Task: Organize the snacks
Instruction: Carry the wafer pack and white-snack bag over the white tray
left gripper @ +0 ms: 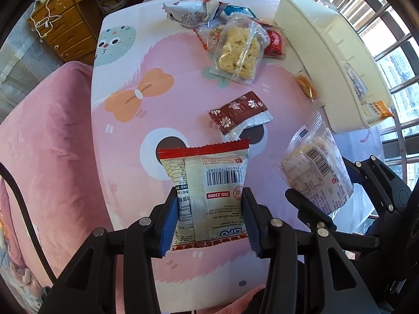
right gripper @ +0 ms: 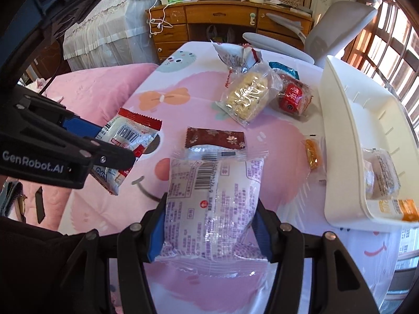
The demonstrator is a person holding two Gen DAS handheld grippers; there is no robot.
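Note:
My left gripper (left gripper: 209,196) points down and is shut on a cream snack packet with a red top edge and a barcode (left gripper: 207,180), held above the table. It also shows at the left of the right wrist view, where the left gripper (right gripper: 112,144) grips the same packet (right gripper: 131,128). My right gripper (right gripper: 210,201) is shut on a white packet with purple print (right gripper: 214,183), also lifted; in the left wrist view this right gripper (left gripper: 319,180) and its packet (left gripper: 314,162) sit at the right. A white tray (right gripper: 340,120) on the right holds a few packets (right gripper: 382,175).
On the pink cartoon tablecloth (left gripper: 157,78) lie a dark red snowflake packet (right gripper: 214,137), a clear bag of yellow crackers (right gripper: 246,95), a red packet (right gripper: 294,98), a small orange sweet (right gripper: 313,154) and a silver packet (right gripper: 235,55). A pink bed (left gripper: 47,144) borders the left; a grey chair (right gripper: 327,34) stands behind.

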